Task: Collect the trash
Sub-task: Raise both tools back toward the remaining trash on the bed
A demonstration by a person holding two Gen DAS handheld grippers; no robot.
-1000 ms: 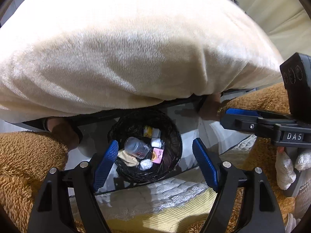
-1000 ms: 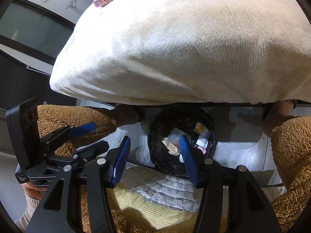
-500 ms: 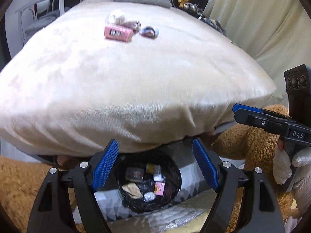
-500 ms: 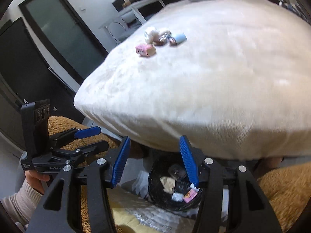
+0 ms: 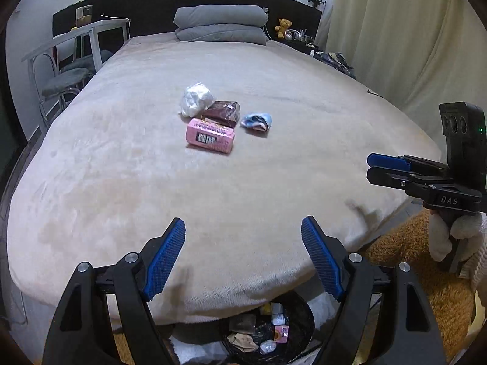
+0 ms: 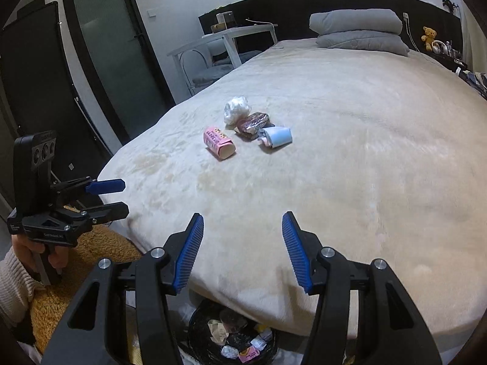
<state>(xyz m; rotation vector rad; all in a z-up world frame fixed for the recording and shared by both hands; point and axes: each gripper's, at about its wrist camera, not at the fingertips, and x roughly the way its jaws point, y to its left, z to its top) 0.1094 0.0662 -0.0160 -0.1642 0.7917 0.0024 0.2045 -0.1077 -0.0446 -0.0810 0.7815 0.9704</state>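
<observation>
Both views have tilted up since a second ago: bin [image 5: 299,319] dropped to bottom edge, plush cream bedspread [image 5: 274,182] top now in sight. Left gripper [image 5: 243,257] and right gripper [image 6: 242,249] both gape, empty. Trash mid-bed: boxy pink carton [image 5: 210,135], crinkled white bag [image 5: 196,99], glossy brown wrapper [image 5: 223,112], blue crumple [image 5: 257,120]. Only right view shows the door [image 6: 115,60].
</observation>
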